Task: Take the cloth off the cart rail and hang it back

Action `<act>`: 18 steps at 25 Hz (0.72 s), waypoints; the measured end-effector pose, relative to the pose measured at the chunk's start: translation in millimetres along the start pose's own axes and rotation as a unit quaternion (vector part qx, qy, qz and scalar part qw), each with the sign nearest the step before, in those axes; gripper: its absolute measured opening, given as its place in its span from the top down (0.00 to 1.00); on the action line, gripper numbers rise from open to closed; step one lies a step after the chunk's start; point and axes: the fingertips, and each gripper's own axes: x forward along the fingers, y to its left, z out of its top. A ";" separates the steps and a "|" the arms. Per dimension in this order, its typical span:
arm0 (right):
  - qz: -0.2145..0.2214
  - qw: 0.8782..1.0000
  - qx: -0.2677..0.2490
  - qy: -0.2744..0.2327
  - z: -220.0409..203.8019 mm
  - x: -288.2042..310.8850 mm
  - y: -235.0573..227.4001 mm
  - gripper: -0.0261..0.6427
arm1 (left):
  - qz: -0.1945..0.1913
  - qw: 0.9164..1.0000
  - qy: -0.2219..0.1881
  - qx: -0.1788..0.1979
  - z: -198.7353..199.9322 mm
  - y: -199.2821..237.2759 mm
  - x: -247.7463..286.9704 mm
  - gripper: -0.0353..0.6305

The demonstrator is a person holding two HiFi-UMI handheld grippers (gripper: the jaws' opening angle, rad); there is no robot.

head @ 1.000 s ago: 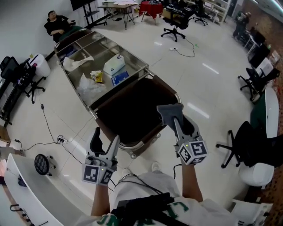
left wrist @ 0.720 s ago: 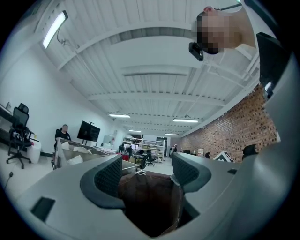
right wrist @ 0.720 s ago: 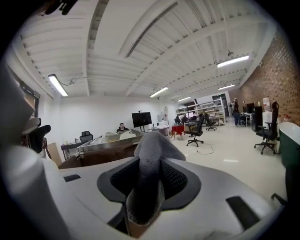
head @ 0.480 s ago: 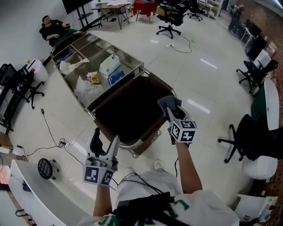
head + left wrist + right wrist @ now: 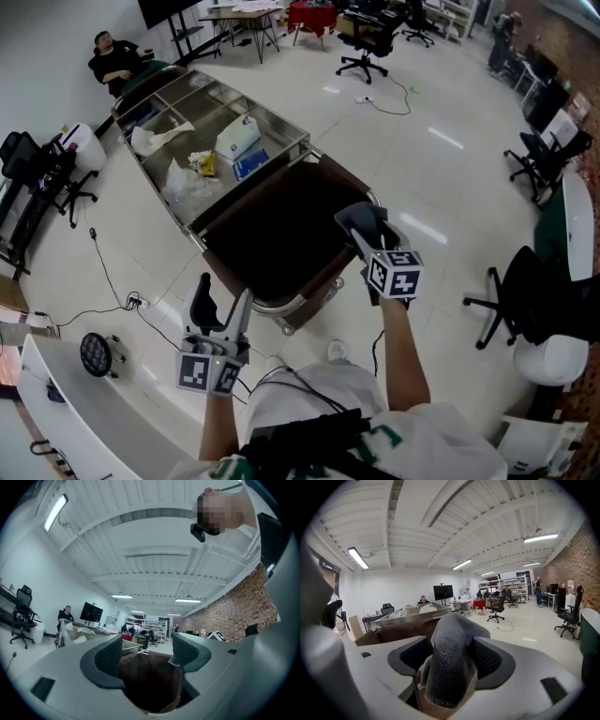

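Observation:
A grey cloth (image 5: 361,221) lies draped over the right-hand rail of the brown bag frame (image 5: 330,274) at the near end of the steel cart (image 5: 298,141). My right gripper (image 5: 371,246) is at that rail, its jaws opening. In the right gripper view the cloth (image 5: 452,634) stands between the jaws of the right gripper (image 5: 450,660), and the meshed pads (image 5: 488,660) show bare on either side of it. My left gripper (image 5: 222,300) hovers open and empty near the bag's front corner. In the left gripper view, the left gripper (image 5: 147,656) looks over the brown bag (image 5: 150,686).
The cart's steel tray holds a white-and-blue box (image 5: 240,139), crumpled white cloths (image 5: 159,136) and wrappers. A person sits beyond the cart (image 5: 117,64). Office chairs (image 5: 520,309) stand to the right, cables (image 5: 112,291) run across the floor on the left, and a white table edge (image 5: 56,403) is at lower left.
The right gripper has carried the cloth forward and down onto the bag frame's rail, and the cloth now sags over it. The left gripper has stayed put.

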 end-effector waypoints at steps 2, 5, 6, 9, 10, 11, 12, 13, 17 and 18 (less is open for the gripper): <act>-0.002 1.000 0.006 -0.009 0.3 -6.4 -3.8 0.46 | 0.003 1.000 0.002 -0.002 -2.1 1.5 -1.7 0.47; 0.009 1.000 0.007 -0.017 0.3 -11.6 -4.0 0.46 | 0.003 1.000 0.006 -0.004 -4.9 0.2 -1.3 0.47; 0.012 1.000 0.006 -0.019 0.3 -13.5 -2.7 0.46 | 0.002 1.000 0.007 -0.005 -5.5 -1.2 -0.8 0.47; 0.017 0.999 0.009 -0.049 10.7 -27.2 1.3 0.46 | -0.005 1.000 0.007 -0.003 -5.7 -6.2 1.6 0.47; 0.022 0.997 0.015 -0.069 18.4 -33.8 3.5 0.46 | -0.007 1.000 0.006 0.000 -5.5 -7.6 3.0 0.47; 0.027 0.995 0.022 -0.093 27.9 -41.3 5.8 0.46 | -0.010 1.000 0.007 0.004 -5.2 -9.2 4.7 0.47; 0.029 0.992 0.028 -0.119 38.7 -50.0 7.7 0.46 | -0.013 1.000 0.007 0.007 -4.6 -11.3 6.7 0.47; 0.029 0.988 0.031 -0.149 50.1 -59.9 9.6 0.46 | -0.015 1.000 0.008 0.009 -3.2 -14.2 8.8 0.47; 0.052 0.967 -0.007 -0.248 85.0 -98.5 39.0 0.46 | -0.025 1.000 0.010 0.011 1.9 -26.2 14.5 0.47; 0.066 0.963 -0.031 -0.261 89.9 -105.2 52.6 0.47 | -0.030 0.999 0.012 0.012 3.9 -31.0 16.8 0.47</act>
